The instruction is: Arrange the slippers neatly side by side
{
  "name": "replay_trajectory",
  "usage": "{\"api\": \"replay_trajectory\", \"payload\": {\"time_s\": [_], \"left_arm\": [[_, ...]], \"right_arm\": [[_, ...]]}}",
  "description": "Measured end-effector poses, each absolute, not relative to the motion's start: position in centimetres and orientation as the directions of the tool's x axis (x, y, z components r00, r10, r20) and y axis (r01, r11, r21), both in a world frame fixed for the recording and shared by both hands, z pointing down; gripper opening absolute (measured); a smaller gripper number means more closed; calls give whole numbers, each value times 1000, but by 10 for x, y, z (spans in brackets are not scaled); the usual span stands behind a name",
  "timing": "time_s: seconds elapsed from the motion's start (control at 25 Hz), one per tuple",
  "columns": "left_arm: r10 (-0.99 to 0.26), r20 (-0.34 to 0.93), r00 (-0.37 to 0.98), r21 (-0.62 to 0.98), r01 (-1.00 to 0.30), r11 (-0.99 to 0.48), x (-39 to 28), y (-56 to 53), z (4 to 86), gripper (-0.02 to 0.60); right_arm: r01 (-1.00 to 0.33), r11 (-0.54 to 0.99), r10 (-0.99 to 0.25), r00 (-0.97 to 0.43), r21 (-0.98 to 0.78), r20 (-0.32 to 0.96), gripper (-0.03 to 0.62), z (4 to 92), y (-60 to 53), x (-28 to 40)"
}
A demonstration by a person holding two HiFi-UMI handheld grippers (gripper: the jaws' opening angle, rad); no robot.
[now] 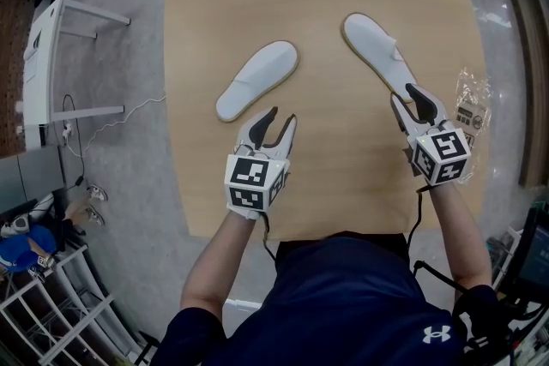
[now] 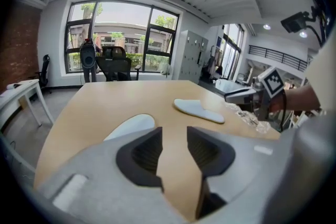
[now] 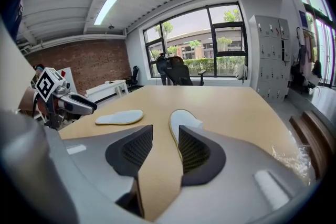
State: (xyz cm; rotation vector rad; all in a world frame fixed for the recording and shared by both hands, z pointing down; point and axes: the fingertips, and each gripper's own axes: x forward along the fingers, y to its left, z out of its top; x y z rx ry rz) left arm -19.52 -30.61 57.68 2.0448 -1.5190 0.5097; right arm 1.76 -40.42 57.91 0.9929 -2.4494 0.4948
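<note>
Two white slippers lie apart on the wooden table [image 1: 326,184]. The left slipper [image 1: 256,80] [image 2: 131,126] [image 3: 119,117] points up and to the right, and the right slipper [image 1: 377,54] [image 2: 198,110] [image 3: 184,119] angles up to the left. My left gripper [image 1: 281,117] [image 2: 174,149] hovers just below the left slipper's heel, open, with only bare table between its fingers. At the heel of the right slipper is my right gripper [image 1: 410,100] [image 3: 165,147], open too; the heel runs behind its right-hand finger [image 3: 195,150] and nothing is gripped.
A crinkled clear plastic wrapper [image 1: 470,103] [image 3: 294,157] lies at the table's right edge, close to my right gripper. A white side table [image 1: 51,56] stands off to the left on the grey floor. The table's near edge is just behind both grippers.
</note>
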Motion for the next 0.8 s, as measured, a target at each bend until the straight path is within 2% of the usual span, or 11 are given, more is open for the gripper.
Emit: {"api": "replay_trajectory", "payload": {"time_s": [0.36,0.52,0.8], "left_arm": [[-723,641,258,128,-964,-231,-224,-330,618,167],[-693,677,247,106,-965,-240,-245,-340,634,198],[-650,741,167,-2,-968,-251,-277,-356,663,198]], "right_arm": [[-733,674,-572,-601,-98,559,161,620,-444,30],[-737,671,-574,-586,-82,571,161,634,-462,28],[-725,678,-526,-593,-120,610,169,649,-483,26]]}}
